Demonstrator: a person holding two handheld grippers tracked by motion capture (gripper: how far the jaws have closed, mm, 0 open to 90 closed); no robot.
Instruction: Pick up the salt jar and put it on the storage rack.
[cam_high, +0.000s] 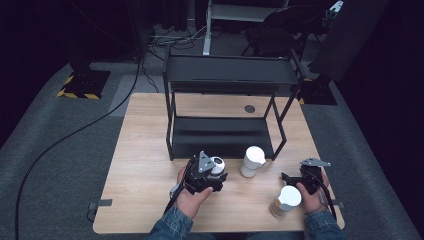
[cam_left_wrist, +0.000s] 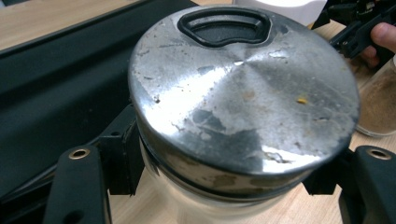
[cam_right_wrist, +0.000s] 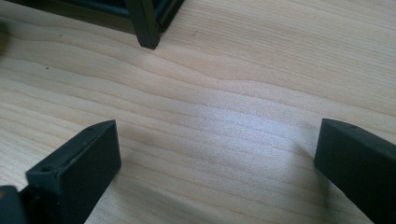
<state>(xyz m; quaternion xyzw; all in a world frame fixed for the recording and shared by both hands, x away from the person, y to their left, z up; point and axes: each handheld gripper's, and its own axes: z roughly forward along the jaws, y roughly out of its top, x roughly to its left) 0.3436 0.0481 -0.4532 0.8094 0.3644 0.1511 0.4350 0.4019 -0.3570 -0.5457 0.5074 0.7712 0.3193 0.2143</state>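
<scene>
Just in front of the black two-tier rack (cam_high: 227, 107), near its left leg, the left gripper (cam_high: 212, 176) pinches a glass jar with a scuffed metal lid (cam_left_wrist: 243, 88) between its jaws, held over the worktop (cam_high: 145, 150). Right of the rack's front right leg, the right gripper (cam_high: 295, 176) hangs with jaws spread over bare wood, a white-lidded jar (cam_high: 286, 201) just beside it and another white-lidded jar (cam_high: 252, 161) nearer the rack.

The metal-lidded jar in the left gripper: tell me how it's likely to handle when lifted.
The jar looks like clear glass under a worn metal lid, so probably rigid, smooth and breakable if dropped. The left gripper clamps it just below the lid on a round wall, so it may slip or twist. It looks squat, so unlikely to tip when set down.
</scene>
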